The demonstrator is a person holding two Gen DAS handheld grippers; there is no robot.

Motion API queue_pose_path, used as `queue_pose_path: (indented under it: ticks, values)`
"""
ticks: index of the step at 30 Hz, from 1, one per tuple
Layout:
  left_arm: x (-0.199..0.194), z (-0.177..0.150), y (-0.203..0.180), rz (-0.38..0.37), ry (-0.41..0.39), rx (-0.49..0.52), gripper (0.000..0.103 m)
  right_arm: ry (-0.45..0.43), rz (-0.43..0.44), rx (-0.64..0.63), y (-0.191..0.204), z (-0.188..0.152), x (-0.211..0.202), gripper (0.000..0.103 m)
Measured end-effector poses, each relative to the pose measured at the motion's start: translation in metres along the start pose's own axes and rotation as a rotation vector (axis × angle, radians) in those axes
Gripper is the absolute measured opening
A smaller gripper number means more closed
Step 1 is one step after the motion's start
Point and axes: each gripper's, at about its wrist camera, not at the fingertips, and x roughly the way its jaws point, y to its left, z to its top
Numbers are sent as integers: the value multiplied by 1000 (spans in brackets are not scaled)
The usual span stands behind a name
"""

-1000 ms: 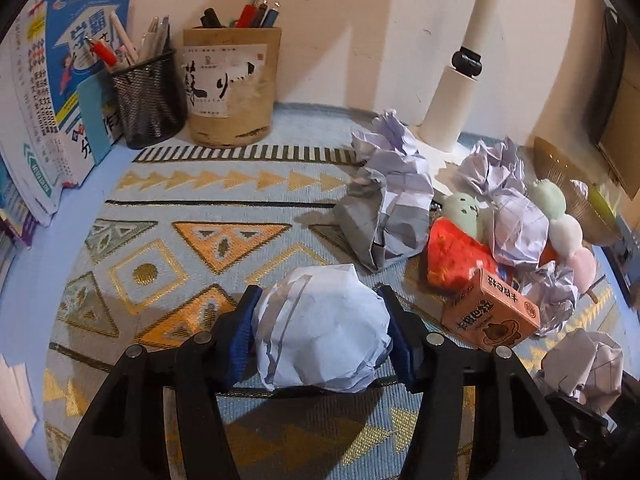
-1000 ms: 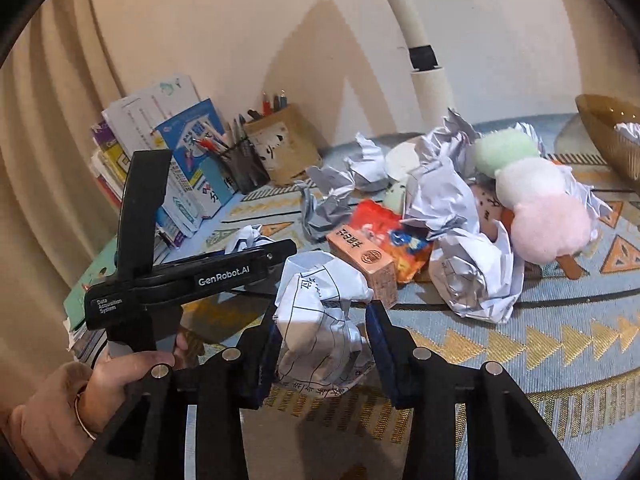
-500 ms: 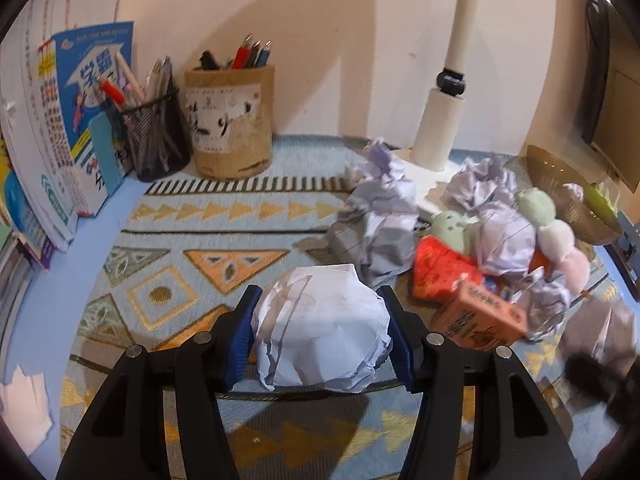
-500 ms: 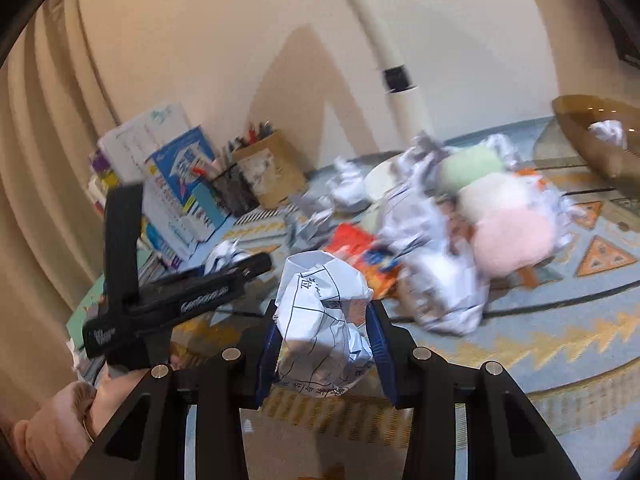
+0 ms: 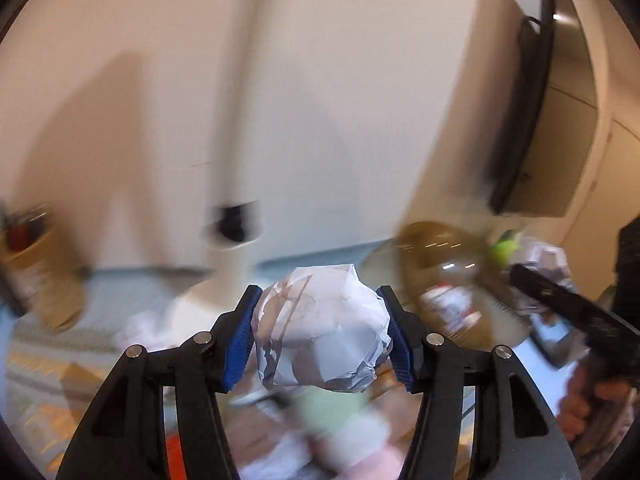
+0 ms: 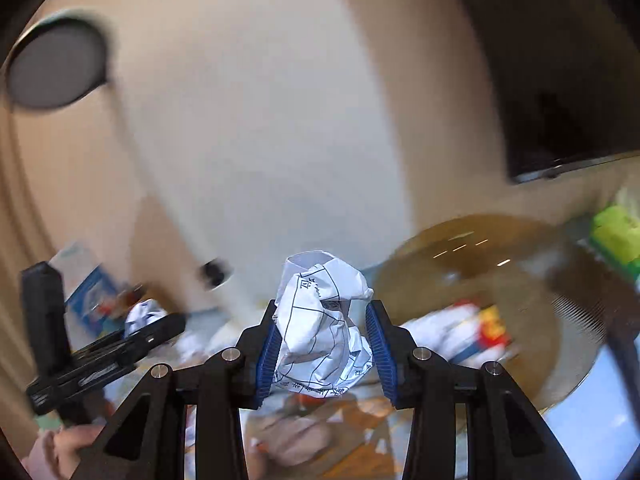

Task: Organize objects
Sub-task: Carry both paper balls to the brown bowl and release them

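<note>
Left tool (image 5: pixel 321 332): matt black plastic, ribbed blue pads (image 5: pixel 240 344), bright metal pins. Paper ball (image 5: pixel 322 330): creased, matt. Right tool (image 6: pixel 324 344): same finish; printed paper wad (image 6: pixel 322 330). Bowl (image 6: pixel 500 264): glossy, translucent brown.

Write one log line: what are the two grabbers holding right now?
left gripper: shut on plain paper ball | right gripper: shut on printed paper ball | both lifted | brown bowl ahead | view blurred

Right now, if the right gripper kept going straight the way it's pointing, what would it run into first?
Probably the brown bowl, which lies ahead and a little to the right of the right gripper. Its jaws are shut on a printed paper ball. Blur makes the depth uncertain.
</note>
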Motion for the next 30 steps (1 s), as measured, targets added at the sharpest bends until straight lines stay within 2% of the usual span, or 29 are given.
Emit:
queue_pose_path:
  ticks: [3, 6, 9, 11, 12, 13, 14, 15, 17, 19, 22, 27, 30]
  values:
    - [30, 11, -41, -61, 32, 58, 55, 6, -74, 30, -36, 20, 12, 41]
    - [58, 15, -82, -108, 82, 126, 55, 20, -109, 86, -72, 30, 22, 41]
    - [82, 10, -115, -152, 125, 182, 55, 27, -151, 122, -97, 37, 28, 41]
    - [102, 0, -133, -177, 187, 216, 61, 54, -195, 129, -108, 42, 35, 47]
    - [110, -3, -138, -191, 214, 220, 66, 88, -241, 132, -113, 44, 41, 74]
    - [116, -7, -141, -221, 238, 214, 81, 130, -278, 138, -119, 45, 48, 103]
    - [123, -12, -142, -272, 280, 205, 96, 174, -285, 138, -124, 45, 53, 103]
    - [130, -16, -144, -314, 325, 203, 103, 197, -265, 140, -129, 44, 58, 103]
    - [132, -22, -147, -311, 342, 214, 103, 201, -231, 172, -138, 39, 60, 103]
    - [125, -27, -147, -267, 313, 257, 103, 201, -226, 212, -144, 33, 59, 103]
    - [113, -27, -141, -267, 303, 259, 102, 184, -224, 230, -145, 30, 55, 103]
    - [82, -17, -123, -226, 256, 243, 103, 171, -195, 219, -119, 38, 37, 103]
    - [58, -4, -103, -181, 221, 220, 103, 152, -174, 193, -87, 38, 24, 103]
